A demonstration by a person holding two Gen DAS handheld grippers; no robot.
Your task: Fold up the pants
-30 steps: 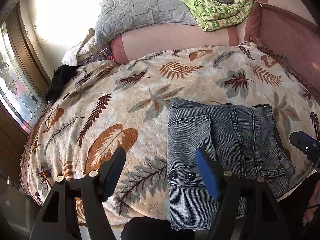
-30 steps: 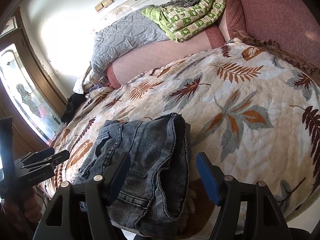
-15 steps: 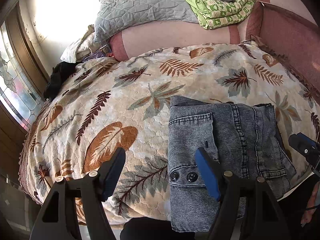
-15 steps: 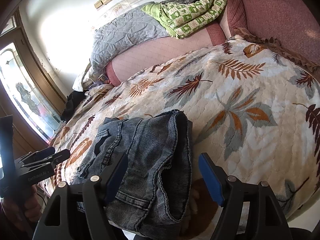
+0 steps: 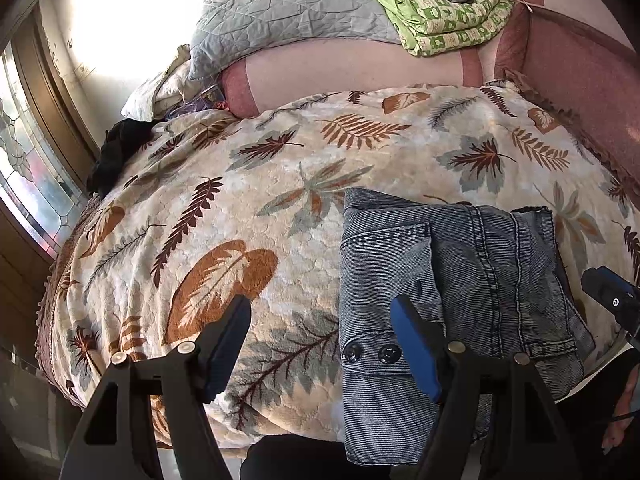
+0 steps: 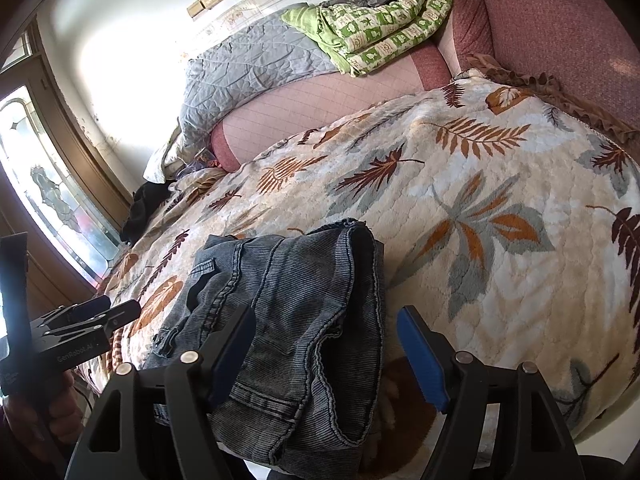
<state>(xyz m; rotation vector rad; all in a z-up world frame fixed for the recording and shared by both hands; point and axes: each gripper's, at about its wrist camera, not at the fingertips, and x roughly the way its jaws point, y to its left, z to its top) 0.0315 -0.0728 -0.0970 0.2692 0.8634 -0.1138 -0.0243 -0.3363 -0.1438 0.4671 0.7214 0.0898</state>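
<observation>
Pants point(image 5: 452, 288) seen folded into compact grey-denim bundle, laid at near edge of leaf-print blanket point(image 5: 280, 184), two dark snaps faced up on flap. Bundle partly overhung past bed edge. Left gripper point(image 5: 320, 344) held wide open above blanket and bundle's left side, nothing clamped. Right gripper point(image 6: 324, 344) also spread wide, one finger over bundle, other over blanket, nothing gripped. Further back: grey quilt point(image 5: 280, 16) and green patterned blanket point(image 6: 384, 12) piled on pink sofa back point(image 6: 328, 100).
</observation>
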